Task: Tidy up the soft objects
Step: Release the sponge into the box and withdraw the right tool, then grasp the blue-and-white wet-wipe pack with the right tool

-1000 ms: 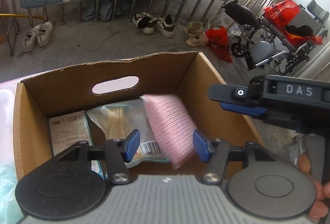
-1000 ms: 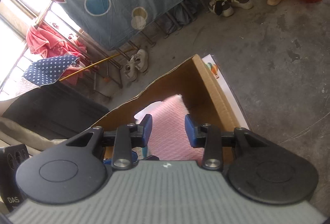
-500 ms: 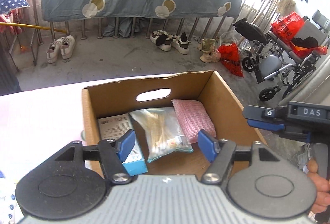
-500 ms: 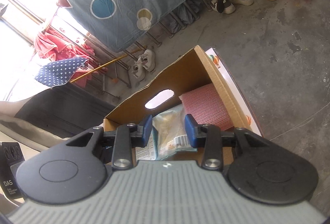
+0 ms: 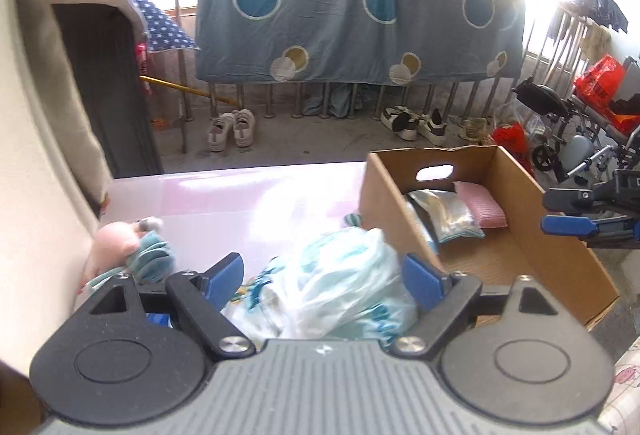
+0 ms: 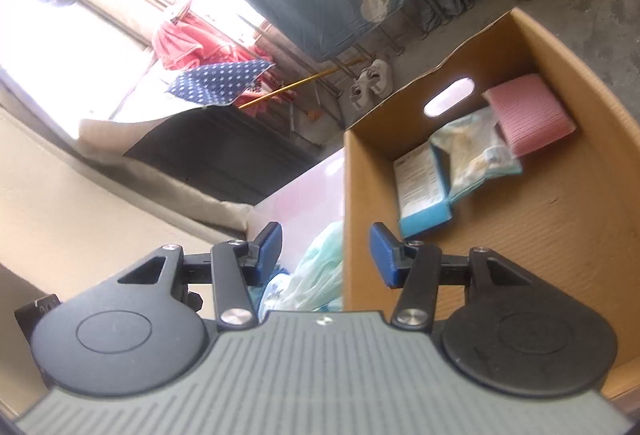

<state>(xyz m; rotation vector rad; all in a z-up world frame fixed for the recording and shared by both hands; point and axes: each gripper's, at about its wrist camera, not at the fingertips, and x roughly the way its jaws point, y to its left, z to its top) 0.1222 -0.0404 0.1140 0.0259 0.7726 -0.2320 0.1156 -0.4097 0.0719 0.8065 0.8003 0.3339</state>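
A cardboard box (image 5: 560, 259) (image 6: 568, 75) stands at the right end of a pink table (image 5: 224, 195). Inside it lie a pink ribbed cloth (image 5: 480, 205) (image 6: 528, 113), a clear packet (image 5: 444, 215) (image 6: 476, 151) and a blue-and-white carton (image 6: 424, 187). Left of the box sits a crumpled pale-blue and white plastic bag (image 5: 340, 283) (image 6: 320, 267). My left gripper (image 5: 324, 277) hovers over that bag, its jaws opening wide with nothing gripped. My right gripper (image 6: 326, 253) (image 5: 568, 211) is above the box's near left wall, jaws opening and empty.
A pink and teal soft toy (image 5: 132, 251) lies at the table's left end beside a beige wall. Beyond the table are a grey floor, several shoes (image 5: 232, 129), a blue spotted sheet (image 5: 352, 15) on railings and a wheelchair (image 5: 568, 131) at the right.
The pink cloth left the grippers and now lies in the box. Both grippers drew back and up from the box; the left one swung left over the plastic bag. Both jaws opened wider.
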